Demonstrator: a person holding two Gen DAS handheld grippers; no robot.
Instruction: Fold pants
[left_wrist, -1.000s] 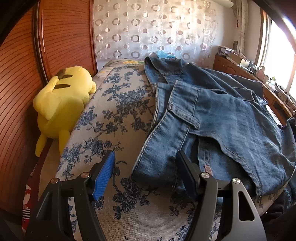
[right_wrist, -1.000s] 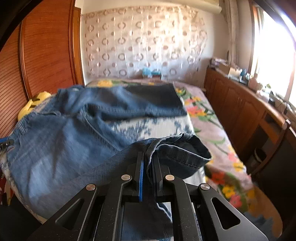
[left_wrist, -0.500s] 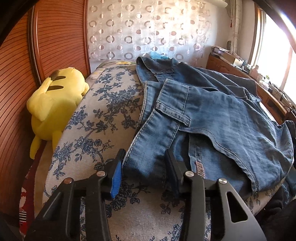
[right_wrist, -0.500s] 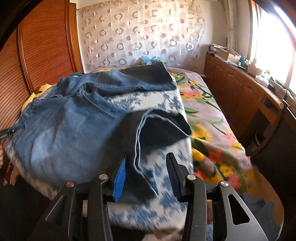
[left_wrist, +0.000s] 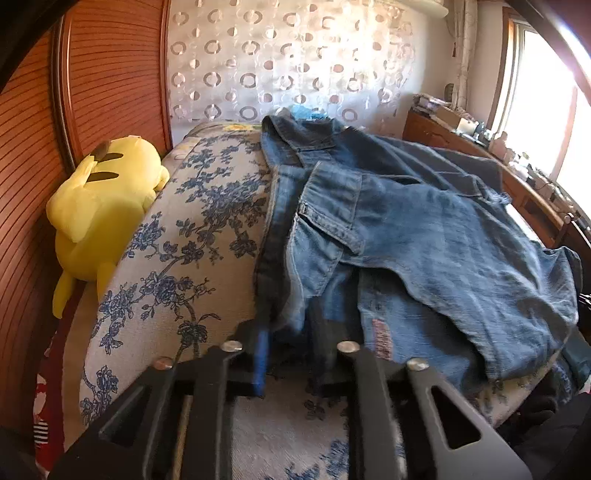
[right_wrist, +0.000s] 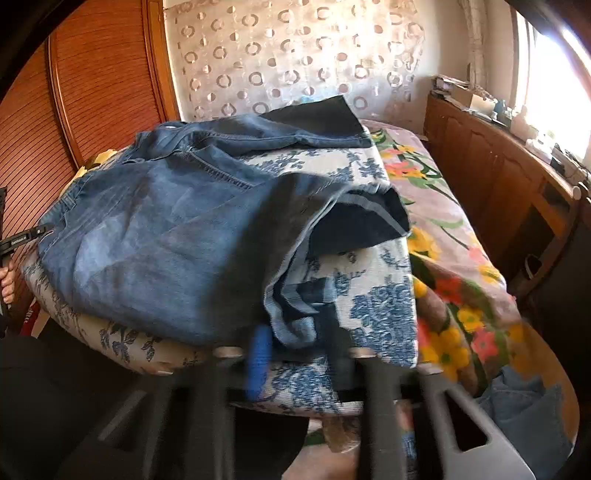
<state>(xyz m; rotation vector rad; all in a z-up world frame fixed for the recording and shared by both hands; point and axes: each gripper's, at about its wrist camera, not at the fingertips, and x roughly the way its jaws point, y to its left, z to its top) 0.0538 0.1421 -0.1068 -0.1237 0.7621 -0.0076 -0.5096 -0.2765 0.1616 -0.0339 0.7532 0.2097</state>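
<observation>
Fingers of the left gripper (left_wrist: 291, 341) are closing on the waistband corner of the jeans (left_wrist: 424, 236), with denim bunched between the blue pad and the black one; the frame is blurred there, so I cannot tell whether the pads press yet. Over at the right gripper (right_wrist: 299, 350) the jaws are closing too, around a fold of the near trouser leg close to its hem (this view is smeared as well, and the grip cannot be judged).

Those jeans lie spread across the blue-flowered cover (left_wrist: 192, 236) on the bed (right_wrist: 454, 266), waist toward the left edge, one leg running along the far edge by the curtain (right_wrist: 295, 55), the other doubled toward the near edge. Bare cover shows left of the waistband, up to a yellow plush toy (left_wrist: 99, 199) wedged against the wooden wall panel (left_wrist: 110, 74). On the right side, the bright floral bedspread lies open up to the wooden cabinet (right_wrist: 491, 173).
</observation>
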